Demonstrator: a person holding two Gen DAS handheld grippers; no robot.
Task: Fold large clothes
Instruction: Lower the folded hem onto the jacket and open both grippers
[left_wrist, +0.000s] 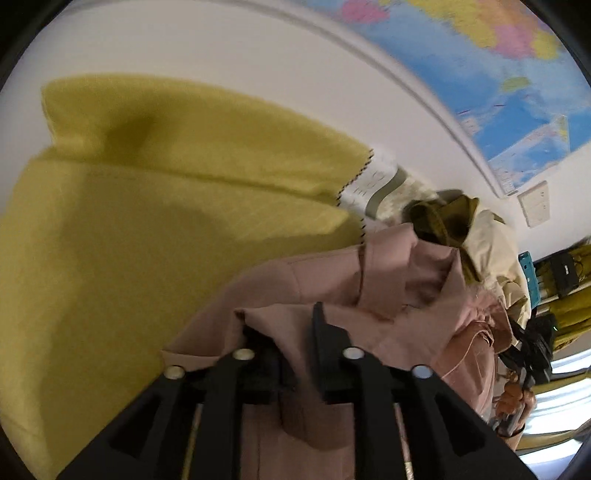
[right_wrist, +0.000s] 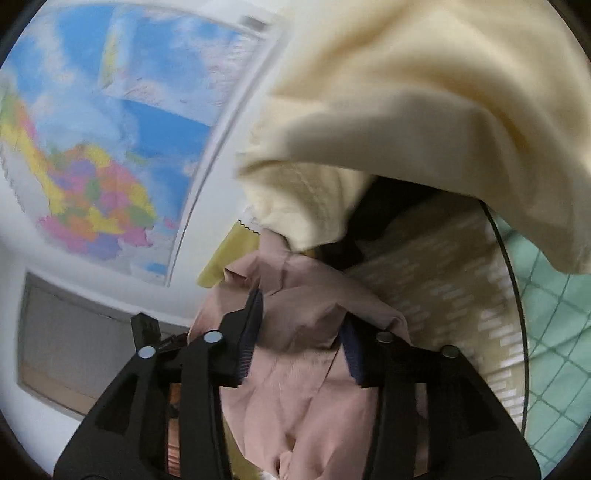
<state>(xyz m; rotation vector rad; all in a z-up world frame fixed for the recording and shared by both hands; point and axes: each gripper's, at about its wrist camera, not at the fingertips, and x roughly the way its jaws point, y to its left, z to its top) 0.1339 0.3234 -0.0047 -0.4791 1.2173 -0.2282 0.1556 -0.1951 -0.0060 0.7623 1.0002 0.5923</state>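
A dusty pink garment (left_wrist: 388, 280) lies bunched on a yellow-green cloth (left_wrist: 147, 221). In the left wrist view my left gripper (left_wrist: 290, 339) is low over the pink fabric. Its jaws stand a little apart, a loose fold lies between them, and cloth drapes over the left finger. In the right wrist view my right gripper (right_wrist: 301, 332) has its jaws wide apart. The pink garment (right_wrist: 306, 306) fills the gap and the pads do not pinch it. A cream garment (right_wrist: 406, 110) hangs just above and to the right.
A cream garment (left_wrist: 491, 240) and an olive one (left_wrist: 443, 218) are piled beyond the pink one. A coloured map (right_wrist: 92, 147) hangs on the white wall. A woven tan surface (right_wrist: 443, 277) and a green gridded mat (right_wrist: 554, 332) lie to the right.
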